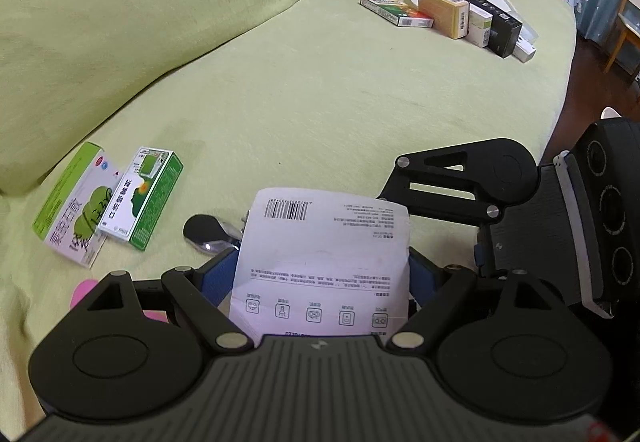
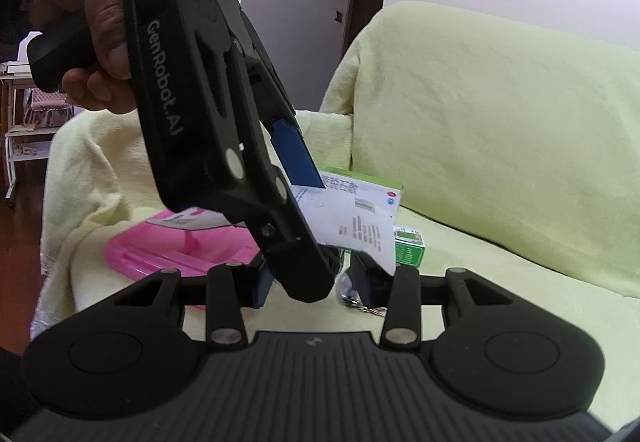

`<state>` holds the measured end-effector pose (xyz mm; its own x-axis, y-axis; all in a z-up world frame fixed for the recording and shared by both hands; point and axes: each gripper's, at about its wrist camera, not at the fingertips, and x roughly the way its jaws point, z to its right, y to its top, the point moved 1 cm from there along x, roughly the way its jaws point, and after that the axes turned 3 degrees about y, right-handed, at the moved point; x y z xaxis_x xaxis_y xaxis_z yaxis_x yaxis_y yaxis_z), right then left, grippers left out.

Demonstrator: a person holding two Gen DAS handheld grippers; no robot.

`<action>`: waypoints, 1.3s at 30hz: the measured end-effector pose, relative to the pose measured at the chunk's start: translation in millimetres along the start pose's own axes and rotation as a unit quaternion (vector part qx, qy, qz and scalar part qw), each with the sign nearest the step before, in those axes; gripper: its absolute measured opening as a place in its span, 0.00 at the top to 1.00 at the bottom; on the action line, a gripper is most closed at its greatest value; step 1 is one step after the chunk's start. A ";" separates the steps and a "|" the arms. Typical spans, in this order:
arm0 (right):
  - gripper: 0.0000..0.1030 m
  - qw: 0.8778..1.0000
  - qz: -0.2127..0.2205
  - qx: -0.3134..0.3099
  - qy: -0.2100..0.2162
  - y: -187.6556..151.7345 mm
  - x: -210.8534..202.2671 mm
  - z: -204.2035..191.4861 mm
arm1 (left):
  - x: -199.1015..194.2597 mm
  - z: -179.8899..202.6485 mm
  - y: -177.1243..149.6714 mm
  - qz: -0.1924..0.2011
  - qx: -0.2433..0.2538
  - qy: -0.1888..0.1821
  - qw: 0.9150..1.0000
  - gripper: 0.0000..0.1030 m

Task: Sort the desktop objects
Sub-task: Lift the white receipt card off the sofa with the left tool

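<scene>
White packet pinched over the green-covered sofa

A white packet [image 1: 324,262] was clamped by the left gripper [image 1: 320,274] above the cushion [image 1: 320,102], near a spoon [image 1: 208,232] and two green boxes [image 1: 140,198]. The right gripper [image 2: 308,284] was spread wide, nothing held; more boxes [image 1: 452,16] were lined up further back.

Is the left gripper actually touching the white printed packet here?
Touching. In the left wrist view the white printed packet stands clamped between the left gripper's blue pads, with no gap either side.
</scene>
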<state>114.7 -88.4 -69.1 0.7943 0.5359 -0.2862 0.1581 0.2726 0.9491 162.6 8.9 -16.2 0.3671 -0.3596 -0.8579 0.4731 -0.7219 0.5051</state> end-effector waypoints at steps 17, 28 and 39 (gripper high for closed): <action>0.65 0.996 0.026 -0.010 0.085 51.4 -14.4 -85.2 | -101.4 45.3 -69.0 -0.007 -0.050 0.073 0.996 0.17; 0.65 0.983 0.016 -0.025 0.183 79.9 -2.4 -160.5 | -162.1 62.4 -144.3 -0.020 -0.126 0.122 0.984 0.17; 0.65 0.965 -0.009 -0.060 0.257 60.5 -58.0 -240.2 | -188.2 82.1 -217.5 -0.014 -0.209 0.142 0.967 0.17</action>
<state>-62.7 88.9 -26.7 0.3915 0.8468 -0.3600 0.0759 0.3601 0.9298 -75.2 185.0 27.6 0.5269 -0.1228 -0.8410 0.7469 -0.4052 0.5271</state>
